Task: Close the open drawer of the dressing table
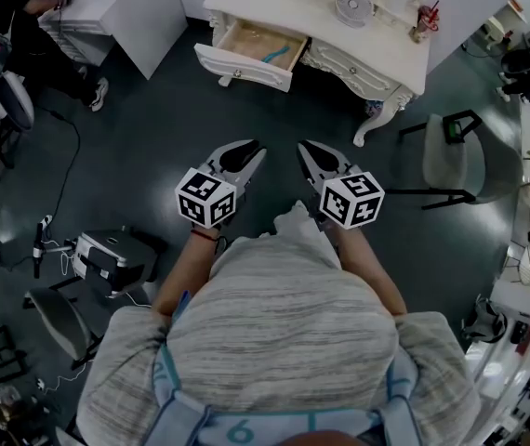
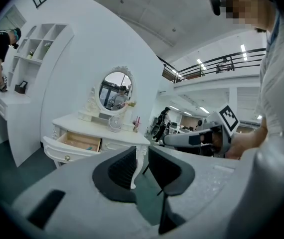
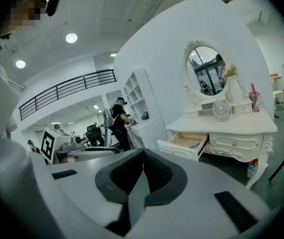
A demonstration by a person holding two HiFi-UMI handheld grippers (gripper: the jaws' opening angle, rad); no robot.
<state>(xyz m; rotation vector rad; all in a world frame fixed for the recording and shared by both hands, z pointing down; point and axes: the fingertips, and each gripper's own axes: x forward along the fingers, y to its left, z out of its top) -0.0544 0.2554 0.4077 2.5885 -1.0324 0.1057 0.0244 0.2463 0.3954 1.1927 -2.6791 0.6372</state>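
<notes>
Jaws ribbed, left gripper (image 2: 142,150) apart, right gripper (image 3: 143,153) together, wood-lined drawer (image 1: 244,67) open

Small fan (image 1: 351,5); grey chair (image 1: 446,161) at right; person (image 3: 118,121) beside white shelves (image 3: 137,96).

The white table (image 1: 386,49) is seen up top, drawer (image 1: 246,49) pulled out with something blue (image 1: 274,54) inside, a small fan (image 1: 351,5) parked on it. Left tool (image 1: 249,151) and right tool (image 1: 308,150) are held side by side over the dark floor (image 1: 153,147), well apart from the drawer.
</notes>
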